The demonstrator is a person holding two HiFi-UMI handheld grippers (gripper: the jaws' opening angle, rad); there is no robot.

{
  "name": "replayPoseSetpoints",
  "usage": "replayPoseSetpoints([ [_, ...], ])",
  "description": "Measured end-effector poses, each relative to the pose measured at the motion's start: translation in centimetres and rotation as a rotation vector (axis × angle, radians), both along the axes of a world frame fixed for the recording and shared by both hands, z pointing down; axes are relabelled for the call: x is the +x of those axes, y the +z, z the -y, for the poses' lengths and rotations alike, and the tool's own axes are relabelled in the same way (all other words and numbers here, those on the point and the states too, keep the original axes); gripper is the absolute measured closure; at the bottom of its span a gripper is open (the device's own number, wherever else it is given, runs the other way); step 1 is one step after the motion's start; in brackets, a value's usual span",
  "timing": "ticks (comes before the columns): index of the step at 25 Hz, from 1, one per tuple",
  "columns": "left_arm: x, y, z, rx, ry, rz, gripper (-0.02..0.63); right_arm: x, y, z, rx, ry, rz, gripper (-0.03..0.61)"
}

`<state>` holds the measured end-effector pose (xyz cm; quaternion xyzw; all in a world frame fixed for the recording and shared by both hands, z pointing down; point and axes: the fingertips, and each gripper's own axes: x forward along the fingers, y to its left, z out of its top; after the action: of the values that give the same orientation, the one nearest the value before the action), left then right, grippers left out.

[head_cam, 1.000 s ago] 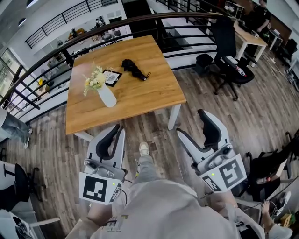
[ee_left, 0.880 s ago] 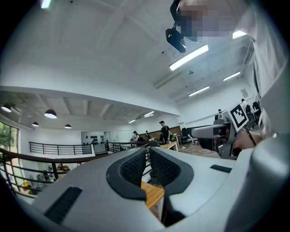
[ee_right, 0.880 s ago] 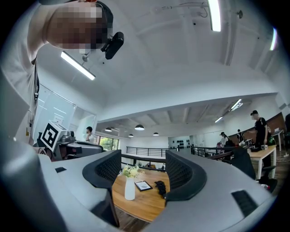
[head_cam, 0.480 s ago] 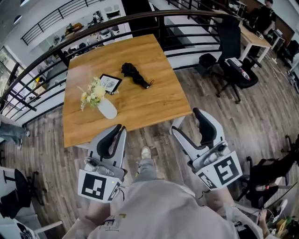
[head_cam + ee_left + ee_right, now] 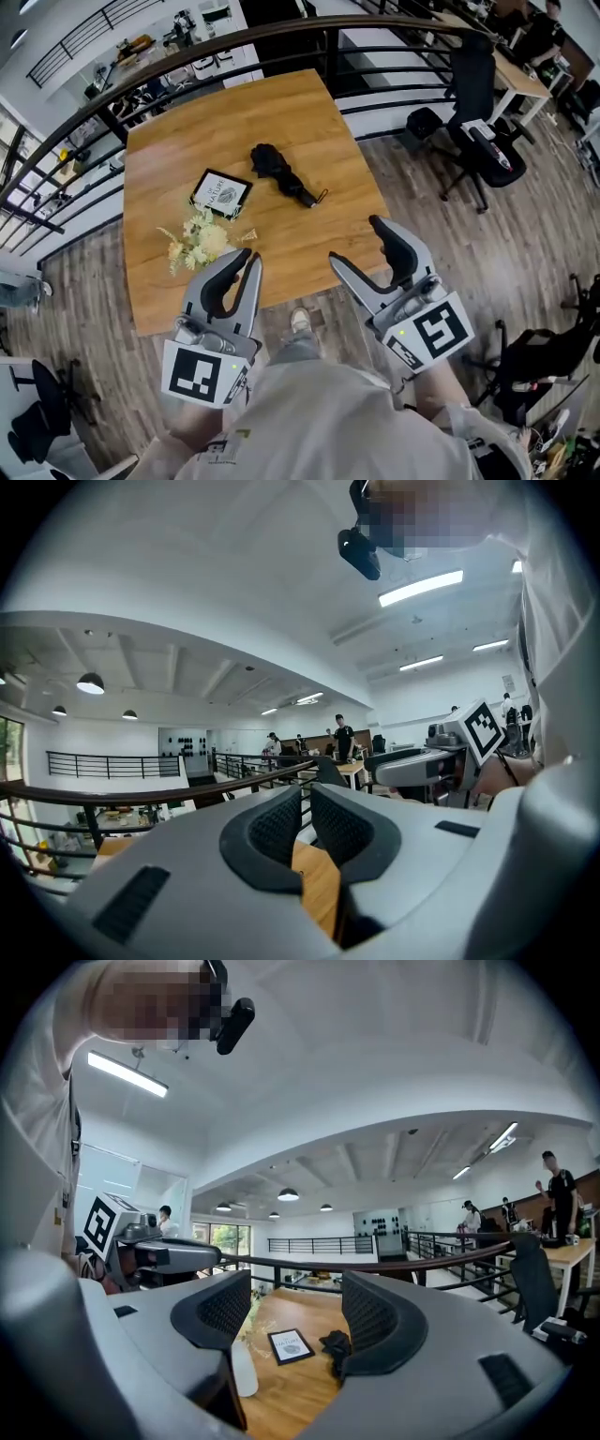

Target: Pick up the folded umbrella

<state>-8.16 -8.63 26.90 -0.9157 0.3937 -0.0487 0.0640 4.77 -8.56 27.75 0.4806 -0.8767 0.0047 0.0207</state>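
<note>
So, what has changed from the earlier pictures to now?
Both the left gripper and the right gripper have moved forward to the near edge of the table, toward the folded umbrella. Nothing was gripped or let go. The umbrella, card and flower vase lie as before; the right jaws stay wide apart.

Left claw (image 5: 246, 261) level, jaws together; right claw (image 5: 358, 242) level, jaws wide apart, empty

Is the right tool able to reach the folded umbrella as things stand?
Probably yes. The right tool is open at the near edge of the table, and only bare wood lies between it and the folded umbrella; the flowers stand to the left.
</note>
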Motion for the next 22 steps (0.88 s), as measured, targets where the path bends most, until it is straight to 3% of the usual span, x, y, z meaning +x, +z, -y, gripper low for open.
replayPoseSetpoints([
  [8, -3.8, 1.2, 9.7, -0.075, -0.043, 0.041, 0.569, -5.3, -0.1, 10.8, -0.012, -0.038, -0.039, 0.262],
  [15, -7.3, 1.7, 14.3, -0.082, -0.089, -0.064, 0.569, -7.1, -0.2, 14.9, -0.017, -0.060, -0.070, 0.262],
  [22, -7.2, 2.8, 15.7, -0.136, -0.120, -0.119, 0.569, -6.9, 0.4, 17.8, -0.030, -0.089, -0.087, 0.262],
])
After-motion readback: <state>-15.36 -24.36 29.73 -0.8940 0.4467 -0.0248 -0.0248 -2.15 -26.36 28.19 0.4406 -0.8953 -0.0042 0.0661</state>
